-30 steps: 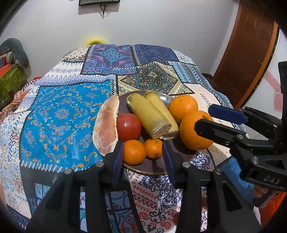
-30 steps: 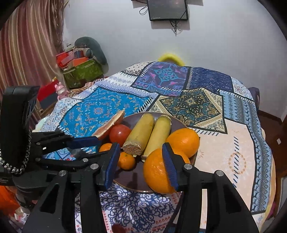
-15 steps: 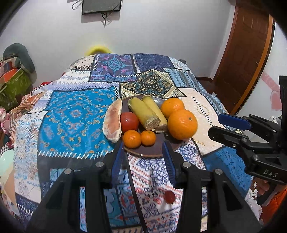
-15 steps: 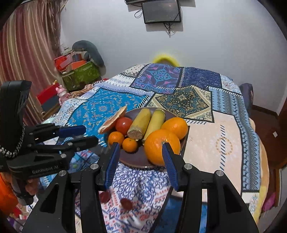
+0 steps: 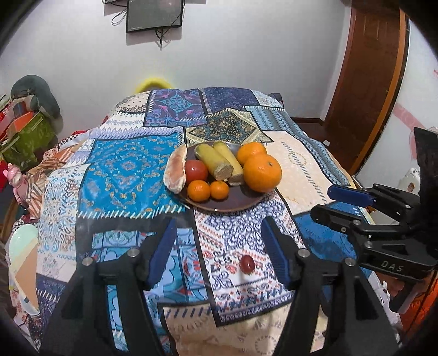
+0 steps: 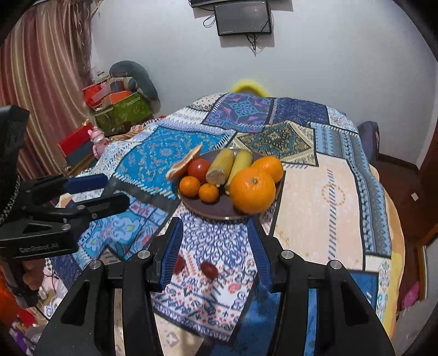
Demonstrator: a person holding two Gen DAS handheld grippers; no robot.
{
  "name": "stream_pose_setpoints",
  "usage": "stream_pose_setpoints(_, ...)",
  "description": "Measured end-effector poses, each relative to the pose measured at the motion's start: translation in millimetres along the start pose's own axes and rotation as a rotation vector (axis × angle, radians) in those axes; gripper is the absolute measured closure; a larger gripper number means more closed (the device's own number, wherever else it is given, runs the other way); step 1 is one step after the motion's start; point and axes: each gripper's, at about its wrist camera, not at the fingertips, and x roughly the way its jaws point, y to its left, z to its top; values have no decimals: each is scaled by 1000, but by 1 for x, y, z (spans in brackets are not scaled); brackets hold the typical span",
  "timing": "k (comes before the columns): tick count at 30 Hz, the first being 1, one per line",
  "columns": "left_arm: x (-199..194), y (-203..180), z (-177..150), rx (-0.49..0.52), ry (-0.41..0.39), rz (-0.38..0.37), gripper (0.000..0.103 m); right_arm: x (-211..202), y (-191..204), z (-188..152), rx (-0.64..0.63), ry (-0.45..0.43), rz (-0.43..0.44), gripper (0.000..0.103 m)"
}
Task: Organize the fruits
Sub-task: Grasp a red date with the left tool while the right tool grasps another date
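Note:
A dark brown plate [image 5: 232,204] [image 6: 216,210] on the patterned tablecloth holds two large oranges [image 5: 262,172] [image 6: 252,190], two small mandarins [image 5: 199,190] [image 6: 189,186], a red tomato [image 5: 196,170] [image 6: 199,169], two yellow cut pieces [image 5: 213,161] [image 6: 220,167] and a pale slice [image 5: 175,169] [image 6: 183,164]. A small dark red fruit [image 5: 247,264] [image 6: 209,269] lies on the cloth near the front edge; the right wrist view shows a second one [image 6: 179,264]. My left gripper [image 5: 219,252] and right gripper [image 6: 215,253] are open, empty, and held back from the plate.
The table [image 5: 123,169] is round and drops off at the front. A wooden door [image 5: 364,82] stands at the right. Boxes and bags [image 6: 120,109] are piled by the curtain at the left. A screen [image 6: 243,17] hangs on the far wall.
Both grippers have pulled back and up from the plate. The large orange that sat between the right gripper's fingers now rests on the plate. The small red fruits have come into view.

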Motion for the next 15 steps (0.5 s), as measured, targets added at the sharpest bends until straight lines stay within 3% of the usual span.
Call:
stream_pose_setpoints(10,11,5,-25,-8,76,3,39,21,1,-29,-5,95,-19,57)
stream_pose_setpoints(15,25,3,-34,1,114,-18,52,41,0,-39,0,153,22,58)
